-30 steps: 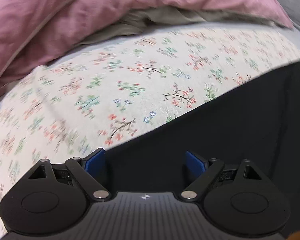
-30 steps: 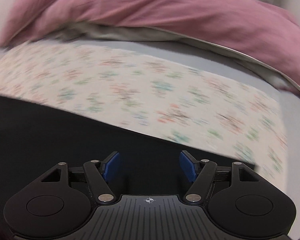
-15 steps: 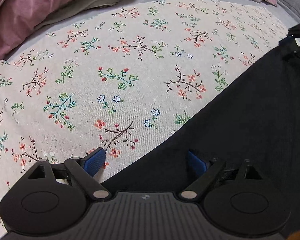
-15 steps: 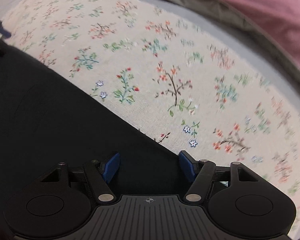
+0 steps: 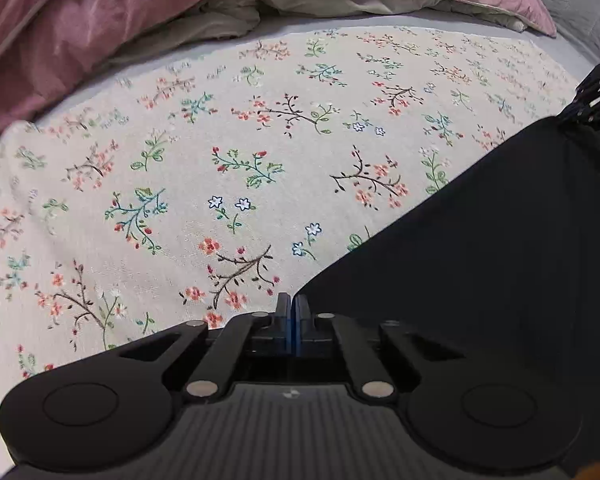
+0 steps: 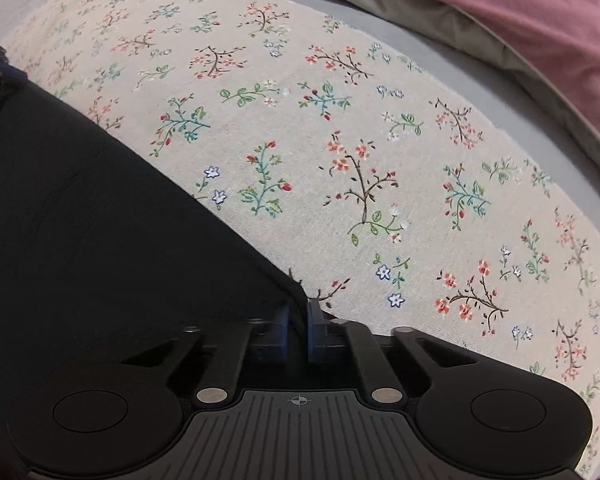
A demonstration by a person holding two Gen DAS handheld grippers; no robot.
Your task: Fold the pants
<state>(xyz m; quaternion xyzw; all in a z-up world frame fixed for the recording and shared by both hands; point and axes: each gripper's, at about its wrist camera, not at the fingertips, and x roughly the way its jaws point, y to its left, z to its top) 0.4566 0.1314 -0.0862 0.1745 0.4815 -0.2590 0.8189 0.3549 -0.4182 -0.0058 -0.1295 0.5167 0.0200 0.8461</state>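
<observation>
Black pants [image 5: 480, 260] lie flat on a floral cloth [image 5: 220, 160], filling the lower right of the left wrist view and the lower left of the right wrist view [image 6: 80, 220]. My left gripper [image 5: 291, 308] sits at the near corner of the pants' edge, its jaws closing until the blue pads meet on the fabric's corner. My right gripper [image 6: 298, 312] is at the opposite corner, its jaws closing with a fold of black fabric pinched between the pads. The right gripper also shows at the far right of the left wrist view [image 5: 596, 100].
A pink duvet [image 5: 80, 20] with a beige underside is bunched along the far side of the bed, also seen in the right wrist view [image 6: 520, 8]. Grey sheet borders the floral cloth [image 6: 380, 160].
Both grippers came down to the pants' edge and went from wide open to shut on its corners. The right one swung and rolled toward the edge first, then held still.
</observation>
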